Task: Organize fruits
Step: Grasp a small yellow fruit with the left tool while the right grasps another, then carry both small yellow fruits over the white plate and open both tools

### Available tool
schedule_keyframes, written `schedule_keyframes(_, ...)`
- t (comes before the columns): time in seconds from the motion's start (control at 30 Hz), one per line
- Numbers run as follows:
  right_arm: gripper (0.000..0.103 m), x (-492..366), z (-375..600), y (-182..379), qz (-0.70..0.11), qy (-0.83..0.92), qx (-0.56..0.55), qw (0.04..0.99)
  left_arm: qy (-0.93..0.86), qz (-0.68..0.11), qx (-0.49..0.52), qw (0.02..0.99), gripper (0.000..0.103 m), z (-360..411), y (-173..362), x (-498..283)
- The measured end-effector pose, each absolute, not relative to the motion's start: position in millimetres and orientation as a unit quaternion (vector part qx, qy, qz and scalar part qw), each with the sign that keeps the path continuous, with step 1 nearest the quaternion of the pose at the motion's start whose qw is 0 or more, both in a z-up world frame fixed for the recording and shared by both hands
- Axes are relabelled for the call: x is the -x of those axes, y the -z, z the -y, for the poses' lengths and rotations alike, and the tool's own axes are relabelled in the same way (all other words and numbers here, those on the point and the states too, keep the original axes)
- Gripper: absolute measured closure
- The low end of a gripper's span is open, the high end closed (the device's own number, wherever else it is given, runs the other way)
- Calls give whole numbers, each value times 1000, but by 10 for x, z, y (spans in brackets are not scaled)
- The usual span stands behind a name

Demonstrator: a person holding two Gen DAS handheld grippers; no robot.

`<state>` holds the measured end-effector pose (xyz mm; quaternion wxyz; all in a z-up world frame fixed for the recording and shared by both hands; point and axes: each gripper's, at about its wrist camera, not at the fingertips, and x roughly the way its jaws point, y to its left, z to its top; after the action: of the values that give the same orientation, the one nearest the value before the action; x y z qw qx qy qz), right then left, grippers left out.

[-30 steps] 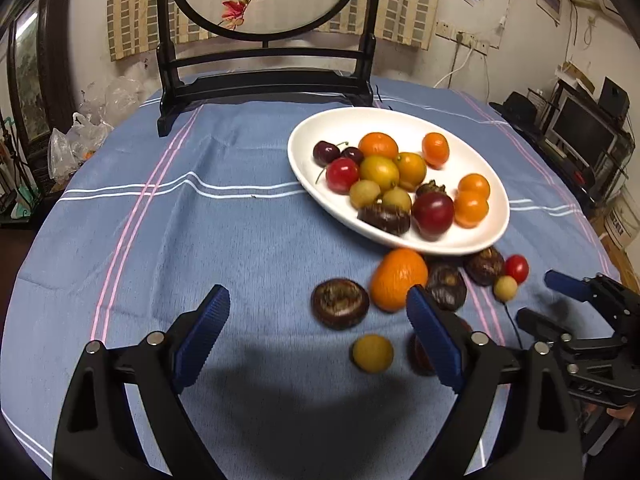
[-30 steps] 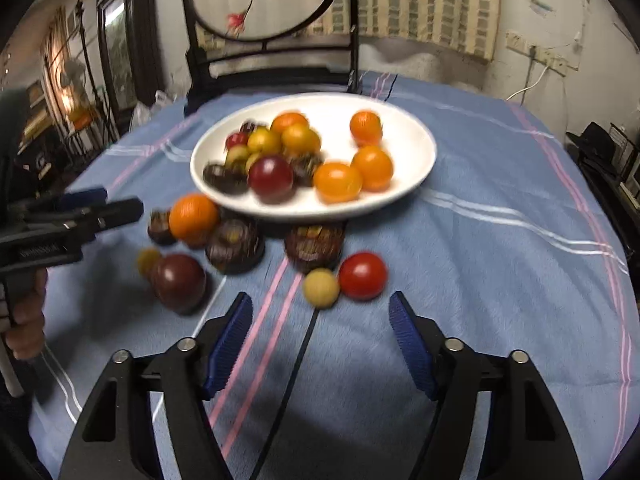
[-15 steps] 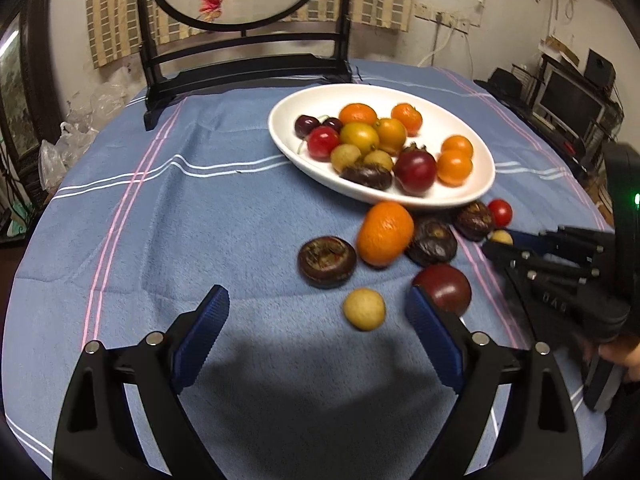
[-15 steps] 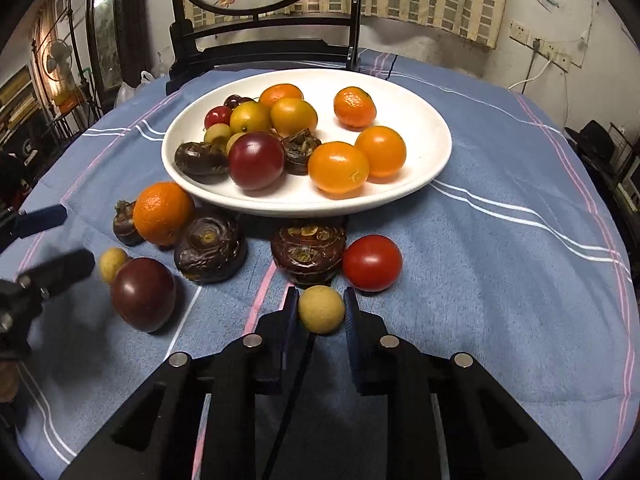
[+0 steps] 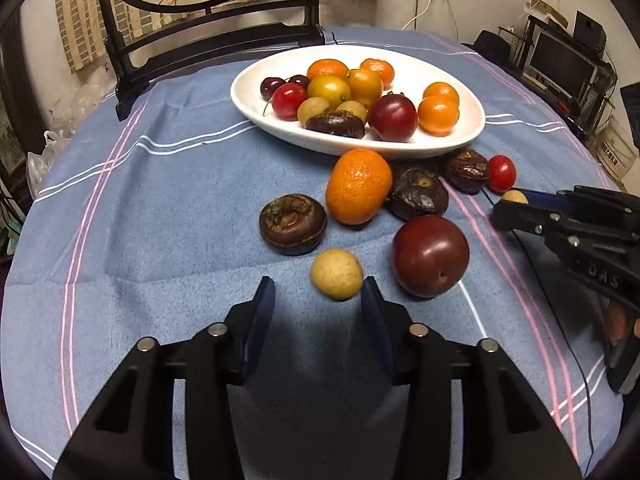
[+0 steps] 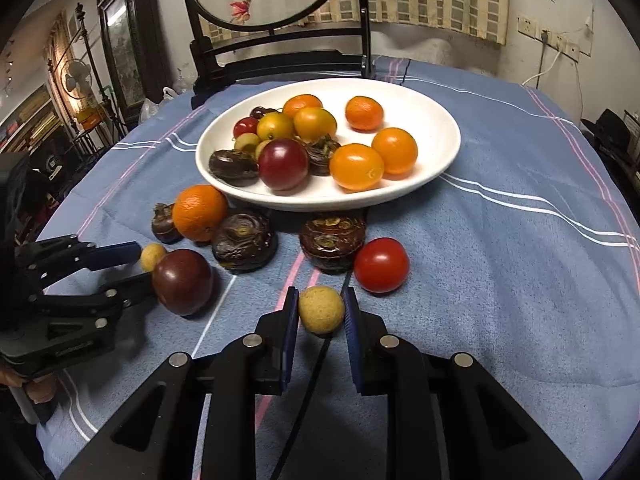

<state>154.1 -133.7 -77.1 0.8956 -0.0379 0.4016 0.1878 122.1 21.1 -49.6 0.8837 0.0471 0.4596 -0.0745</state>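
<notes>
At lower centre of its view, a tan longan [image 6: 321, 309] is clamped by the right gripper [image 6: 321, 312], while the left gripper [image 5: 318, 296], jaws closing, apparently is not yet touching another longan [image 5: 337, 274].

A blue woven cotton-like tablecloth [image 5: 168, 216] looks matt and slightly nubbly. The white oval ceramic plate [image 6: 436, 128] at upper centre is smooth and glossy. The dark purple plum [image 5: 430, 256] shines; the small tan round fruit [image 5: 337, 274] appears dull, rough-skinned. The dark wrinkled chestnut-like fruit [image 5: 293, 224] looks leathery.
</notes>
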Motion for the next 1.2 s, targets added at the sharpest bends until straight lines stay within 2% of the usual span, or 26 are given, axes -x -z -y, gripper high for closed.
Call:
schedule_keyframes(0.1,80,-1535,1337,789,-405,-188,39,894,78,-459,-49,883,67,-176,489,-1245)
schedule_keyframes(0.13,80,-1533,1336,795,-406,-188,40,893,87,-460,-46,882,77,-167,483,-1247)
schedule_keyframes(0.37,80,-1474,1357,728,-394,-191,34,898,93,-448,-36,888,77,-181,387,-1185)
schedule_keyframes(0.53,80,-1385,1364,489,-359,-208,18,910,108,-419,-20,902,77,-220,51,-1186)
schedule_keyframes(0.8,80,-1533,1255,76,-316,-212,30,924,112,-401,8,909,77,-120,-253,-1632)
schedule_keyframes(0.97,80,-1851,1157,-14,-305,-203,33,930,93,-407,27,908,77,-85,-261,-2059)
schedule_keyframes(1.2,80,-2316,1058,217,-334,-189,12,923,65,-427,39,901,77,-99,-69,-2431)
